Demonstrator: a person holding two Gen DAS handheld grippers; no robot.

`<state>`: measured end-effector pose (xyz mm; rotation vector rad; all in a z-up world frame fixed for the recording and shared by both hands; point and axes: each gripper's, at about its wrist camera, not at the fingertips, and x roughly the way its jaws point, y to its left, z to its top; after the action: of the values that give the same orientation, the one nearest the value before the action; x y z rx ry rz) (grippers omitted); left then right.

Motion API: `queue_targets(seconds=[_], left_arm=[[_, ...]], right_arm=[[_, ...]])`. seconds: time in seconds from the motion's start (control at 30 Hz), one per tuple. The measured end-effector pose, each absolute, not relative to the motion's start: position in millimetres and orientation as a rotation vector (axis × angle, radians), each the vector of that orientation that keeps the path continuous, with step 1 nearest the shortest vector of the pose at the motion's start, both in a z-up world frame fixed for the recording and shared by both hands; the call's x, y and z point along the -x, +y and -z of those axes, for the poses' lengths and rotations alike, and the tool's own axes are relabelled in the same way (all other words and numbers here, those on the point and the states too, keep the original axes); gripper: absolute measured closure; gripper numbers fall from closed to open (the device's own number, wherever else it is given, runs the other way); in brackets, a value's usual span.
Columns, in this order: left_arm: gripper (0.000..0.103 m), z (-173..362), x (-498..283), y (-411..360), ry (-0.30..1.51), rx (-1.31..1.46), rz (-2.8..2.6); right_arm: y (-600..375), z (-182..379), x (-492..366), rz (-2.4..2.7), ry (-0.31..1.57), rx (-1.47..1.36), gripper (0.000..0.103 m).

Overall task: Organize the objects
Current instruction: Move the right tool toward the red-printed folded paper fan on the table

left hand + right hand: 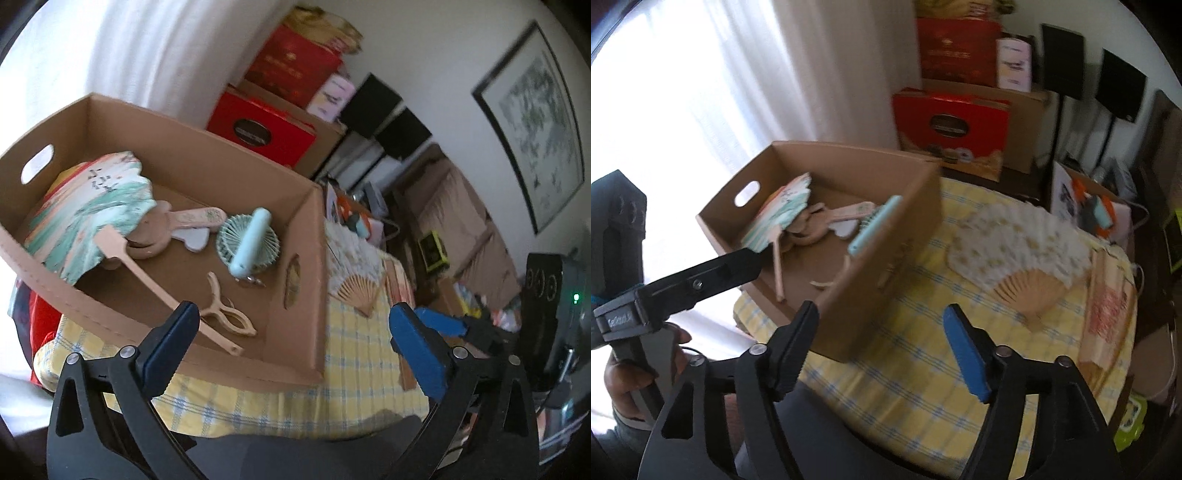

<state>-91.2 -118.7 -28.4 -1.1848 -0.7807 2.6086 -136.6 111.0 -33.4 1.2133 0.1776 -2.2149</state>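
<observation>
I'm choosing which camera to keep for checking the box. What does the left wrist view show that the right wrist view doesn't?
Only the left wrist view: the framed picture and the peach clip whole.
Only the right wrist view: a hand gripping the left gripper's handle, and a closed fan on the tablecloth.
Both: the cardboard box, the mint handheld fan, the open folding fan, and both grippers empty.
</observation>
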Motion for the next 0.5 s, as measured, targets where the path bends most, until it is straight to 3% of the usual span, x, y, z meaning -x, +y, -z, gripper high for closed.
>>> queue_targets(seconds=[0.5], left_arm=[[0.0,29.9,98.5,-29.9,-0.494,1.307,-2.498]], right_arm=[[226.0,53.3,131.5,2.424,0.033,-1.32,0.02]])
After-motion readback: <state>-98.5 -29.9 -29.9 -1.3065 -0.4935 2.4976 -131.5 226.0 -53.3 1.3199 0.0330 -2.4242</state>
